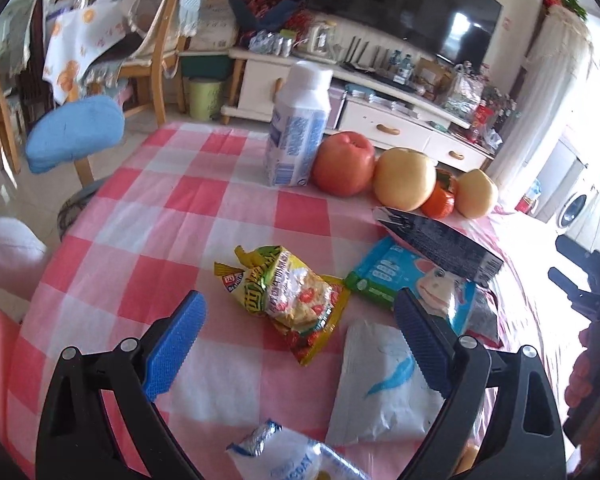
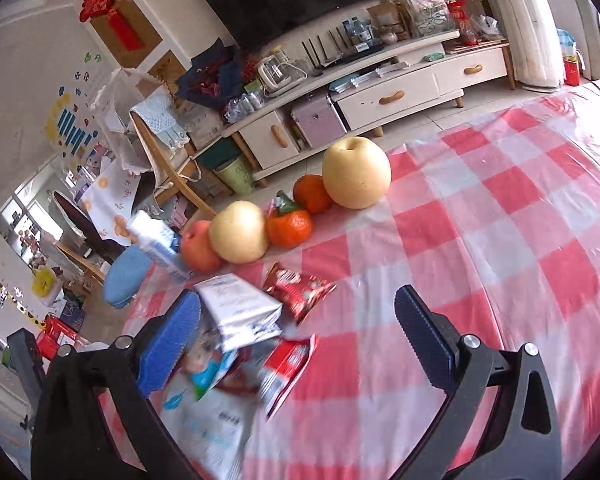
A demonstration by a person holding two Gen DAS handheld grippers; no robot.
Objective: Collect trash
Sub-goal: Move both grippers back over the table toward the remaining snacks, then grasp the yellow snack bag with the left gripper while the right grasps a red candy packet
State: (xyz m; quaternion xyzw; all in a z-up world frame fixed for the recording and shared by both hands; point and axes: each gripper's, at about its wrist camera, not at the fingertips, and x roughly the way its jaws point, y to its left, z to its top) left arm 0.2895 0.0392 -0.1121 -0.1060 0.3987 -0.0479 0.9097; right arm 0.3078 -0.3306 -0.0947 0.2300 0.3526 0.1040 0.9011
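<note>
Wrappers lie on the pink checked tablecloth (image 1: 140, 240). In the left wrist view my left gripper (image 1: 300, 344) is open just above a crumpled yellow snack wrapper (image 1: 292, 300). Beside it lie a white-grey pouch (image 1: 380, 384), a blue-green wrapper (image 1: 396, 276), a black carton flap (image 1: 440, 244) and a clear blue-white wrapper (image 1: 292, 456). In the right wrist view my right gripper (image 2: 300, 344) is open above a silver packet (image 2: 240, 312), two red wrappers (image 2: 300, 290) (image 2: 288, 364), a blue wrapper (image 2: 210, 372) and a white pouch (image 2: 212, 424). Both grippers are empty.
A white-blue milk bottle (image 1: 298, 128), a red apple (image 1: 343, 163), two pears (image 1: 405, 178) (image 1: 476, 194) and oranges (image 1: 440, 202) stand at the table's far edge. A blue stool (image 1: 76, 136), chairs, a green bin (image 1: 204, 98) and a TV cabinet (image 1: 380, 120) lie beyond.
</note>
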